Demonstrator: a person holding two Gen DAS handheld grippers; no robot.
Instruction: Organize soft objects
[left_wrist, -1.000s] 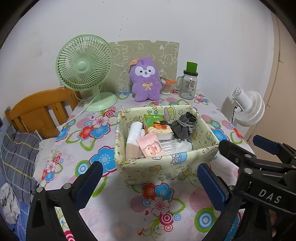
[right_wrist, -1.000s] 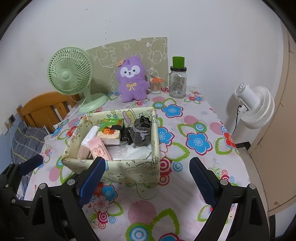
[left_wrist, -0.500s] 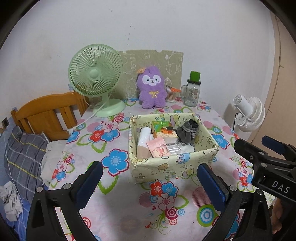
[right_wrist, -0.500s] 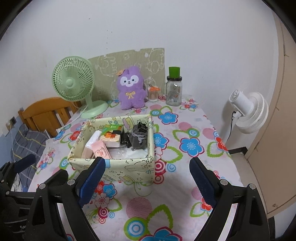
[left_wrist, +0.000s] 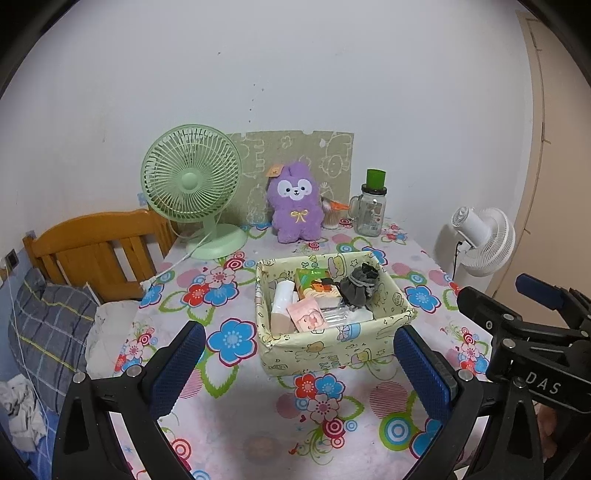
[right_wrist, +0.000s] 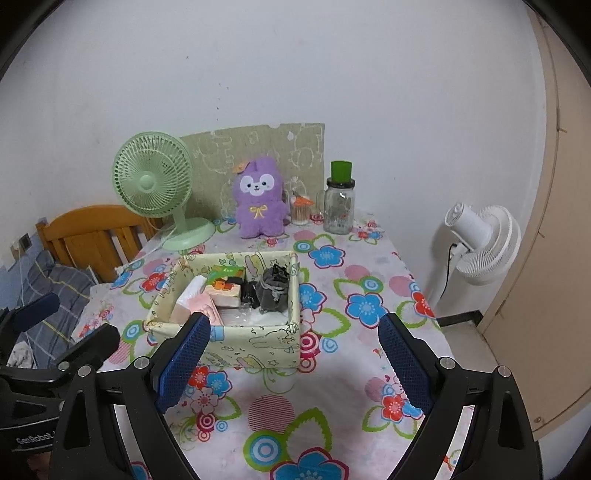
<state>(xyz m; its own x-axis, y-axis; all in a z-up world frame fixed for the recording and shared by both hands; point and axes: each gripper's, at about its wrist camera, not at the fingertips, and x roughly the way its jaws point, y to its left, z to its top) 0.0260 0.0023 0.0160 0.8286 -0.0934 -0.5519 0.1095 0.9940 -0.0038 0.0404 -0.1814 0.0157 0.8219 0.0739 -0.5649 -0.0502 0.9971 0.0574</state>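
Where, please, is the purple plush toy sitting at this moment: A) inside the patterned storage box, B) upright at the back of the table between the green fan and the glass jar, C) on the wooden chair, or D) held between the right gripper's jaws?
B: the purple plush toy stands upright near the wall, with the green fan on one side and the glass jar on the other.

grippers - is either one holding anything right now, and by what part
Nothing is held. The left gripper and right gripper are both open, hovering short of the pale yellow cartoon-print fabric basket.
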